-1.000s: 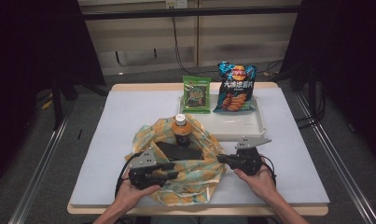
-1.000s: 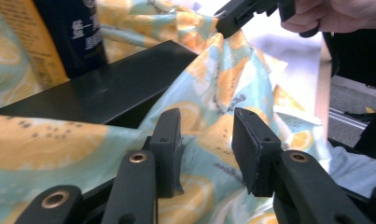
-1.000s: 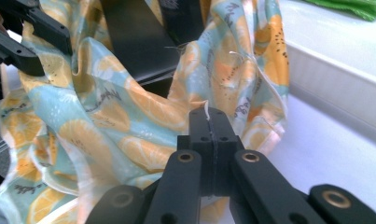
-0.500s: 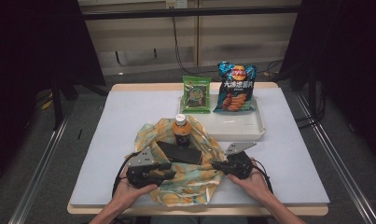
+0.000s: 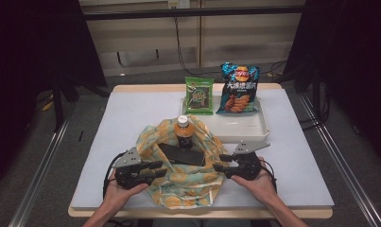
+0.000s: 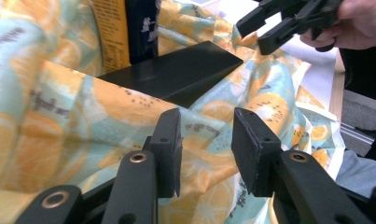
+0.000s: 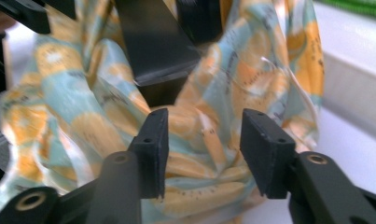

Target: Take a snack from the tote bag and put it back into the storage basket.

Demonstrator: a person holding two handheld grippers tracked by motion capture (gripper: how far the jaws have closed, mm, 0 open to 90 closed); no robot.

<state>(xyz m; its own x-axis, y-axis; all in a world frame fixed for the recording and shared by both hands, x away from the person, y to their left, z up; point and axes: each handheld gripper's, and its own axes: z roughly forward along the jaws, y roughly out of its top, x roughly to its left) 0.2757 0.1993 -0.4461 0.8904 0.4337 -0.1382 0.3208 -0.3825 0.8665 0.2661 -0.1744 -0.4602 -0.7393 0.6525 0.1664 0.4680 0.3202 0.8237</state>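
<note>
A crumpled cloth with an orange-slice print lies at the table's front middle. A bottle with an orange cap stands upright on it, and a flat black box lies against the bottle's near side. My left gripper is open at the cloth's left edge, its jaws low over the fabric, pointing at the box. My right gripper is open at the cloth's right edge, jaws apart with fabric just beyond them and the box farther off.
A white tray stands behind the cloth at the back right, holding an upright green packet and a blue crisp bag. The tray's wall is close on the right gripper's right. The other gripper shows across the cloth.
Both hands dipped toward the front edge, then came back. The right gripper now sits slightly further left, at the cloth's edge. The left gripper shifted a little left.
</note>
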